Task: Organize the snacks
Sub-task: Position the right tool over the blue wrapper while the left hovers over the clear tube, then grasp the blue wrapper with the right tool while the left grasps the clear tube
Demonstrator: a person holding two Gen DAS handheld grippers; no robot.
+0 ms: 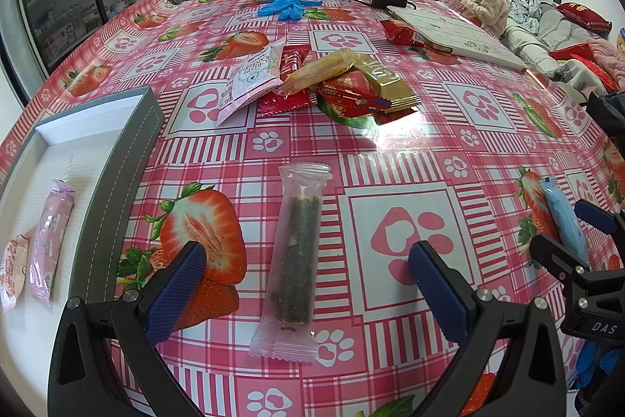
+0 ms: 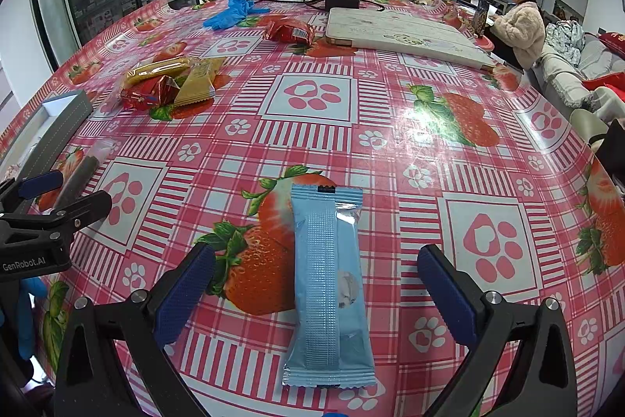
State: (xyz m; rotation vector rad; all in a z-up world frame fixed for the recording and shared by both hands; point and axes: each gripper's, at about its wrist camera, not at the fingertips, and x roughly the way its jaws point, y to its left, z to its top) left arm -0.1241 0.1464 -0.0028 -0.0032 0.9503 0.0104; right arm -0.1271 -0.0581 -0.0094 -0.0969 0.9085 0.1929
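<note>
My left gripper (image 1: 308, 260) is open, its blue pads either side of a clear packet holding a dark seaweed roll (image 1: 295, 256) that lies flat on the tablecloth. My right gripper (image 2: 316, 264) is open too, straddling a light blue snack packet (image 2: 328, 284). That blue packet (image 1: 564, 217) and the right gripper (image 1: 578, 233) show at the right edge of the left wrist view. A grey-rimmed white box (image 1: 117, 182) at the left holds a pink packet (image 1: 50, 241) and another pale packet (image 1: 11, 272). A heap of snacks (image 1: 328, 81) lies further back.
A strawberry-print tablecloth (image 2: 390, 143) covers the table. Further back lie blue gloves (image 1: 281, 2), a red packet (image 2: 289, 30), a white tablet case (image 2: 402, 34) and a black charger with cables (image 2: 340, 0). A person (image 2: 519, 26) sits at the far right.
</note>
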